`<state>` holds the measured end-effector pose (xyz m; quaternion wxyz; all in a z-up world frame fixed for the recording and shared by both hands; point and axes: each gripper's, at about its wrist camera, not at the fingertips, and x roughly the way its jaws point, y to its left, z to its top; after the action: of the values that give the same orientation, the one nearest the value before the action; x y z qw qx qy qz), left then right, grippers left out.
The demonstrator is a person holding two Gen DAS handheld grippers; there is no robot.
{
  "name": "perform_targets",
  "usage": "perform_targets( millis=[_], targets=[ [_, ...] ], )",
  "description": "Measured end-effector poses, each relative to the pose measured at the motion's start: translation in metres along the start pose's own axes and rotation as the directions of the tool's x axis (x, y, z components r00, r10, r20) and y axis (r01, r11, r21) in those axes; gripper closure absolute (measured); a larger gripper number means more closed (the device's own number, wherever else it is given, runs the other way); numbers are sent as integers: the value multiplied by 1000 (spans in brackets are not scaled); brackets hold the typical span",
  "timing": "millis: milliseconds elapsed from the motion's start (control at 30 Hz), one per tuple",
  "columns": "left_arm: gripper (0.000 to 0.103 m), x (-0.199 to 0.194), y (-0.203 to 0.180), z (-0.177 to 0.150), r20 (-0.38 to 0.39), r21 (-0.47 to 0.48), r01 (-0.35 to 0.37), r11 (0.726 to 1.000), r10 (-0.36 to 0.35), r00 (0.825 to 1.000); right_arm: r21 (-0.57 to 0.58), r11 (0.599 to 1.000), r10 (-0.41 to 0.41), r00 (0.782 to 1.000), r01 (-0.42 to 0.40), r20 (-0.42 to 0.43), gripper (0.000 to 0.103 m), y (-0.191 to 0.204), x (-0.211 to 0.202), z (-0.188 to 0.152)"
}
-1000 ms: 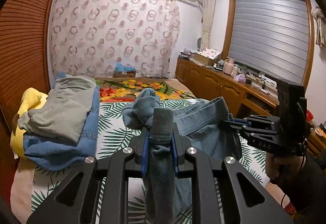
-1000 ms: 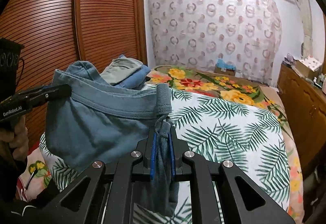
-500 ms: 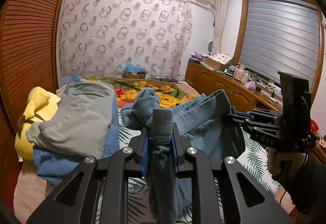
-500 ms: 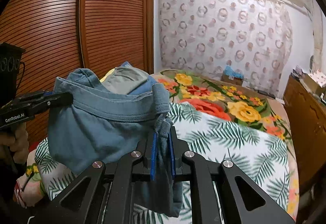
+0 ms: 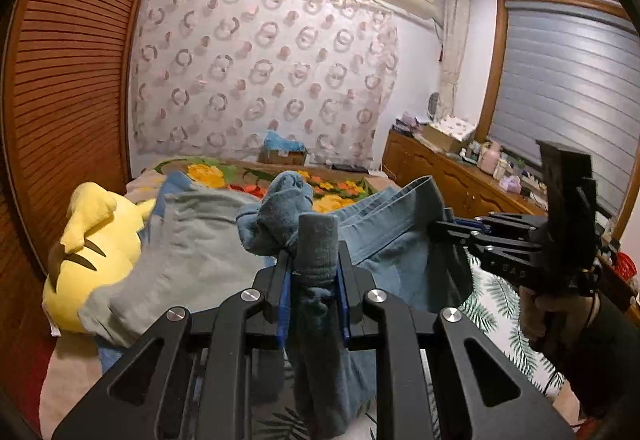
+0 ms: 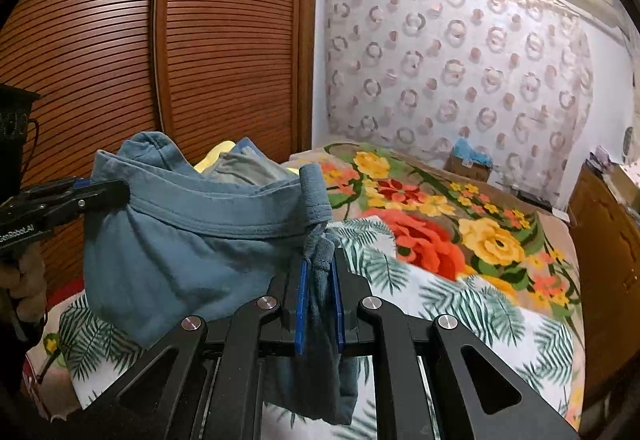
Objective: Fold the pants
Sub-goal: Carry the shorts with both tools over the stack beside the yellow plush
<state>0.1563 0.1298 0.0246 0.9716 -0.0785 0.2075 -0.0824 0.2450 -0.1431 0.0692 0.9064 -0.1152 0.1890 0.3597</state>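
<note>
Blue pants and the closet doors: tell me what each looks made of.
Blue pants: soft knit, probably cotton jersey, matte; stitched waistband rows, limp bunching where the left gripper and right gripper pinch it. Closet doors: wood or wood-look, reddish-brown, slight sheen, horizontal louvre slats; real or veneer is unclear.
</note>
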Motion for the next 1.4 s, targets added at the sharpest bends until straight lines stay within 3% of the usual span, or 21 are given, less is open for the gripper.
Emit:
perform_targets(
  millis=[333, 533, 933, 1200, 1400],
  targets=[
    [83, -3, 29, 15, 40, -38, -97, 995, 99, 994, -47, 996, 81, 995, -78, 59, 92, -11, 47, 34],
    [83, 10, 50, 12, 23, -71, -145, 987, 147, 989, -86, 990, 114, 991, -108, 70, 92, -16, 84, 50],
    [83, 15, 79, -7, -9, -153, -200, 968, 201, 980, -182, 968, 175, 985, -174, -12, 92, -6, 168, 75],
    [83, 15, 85, -17, -38, -162, -246, 956, 243, 969, -202, 953, 222, 974, -225, -40, 92, -2, 192, 84],
    [82, 15, 86, -21, -57, -174, -236, 956, 230, 972, -207, 947, 237, 970, -244, -58, 92, -6, 197, 85]
  ],
)
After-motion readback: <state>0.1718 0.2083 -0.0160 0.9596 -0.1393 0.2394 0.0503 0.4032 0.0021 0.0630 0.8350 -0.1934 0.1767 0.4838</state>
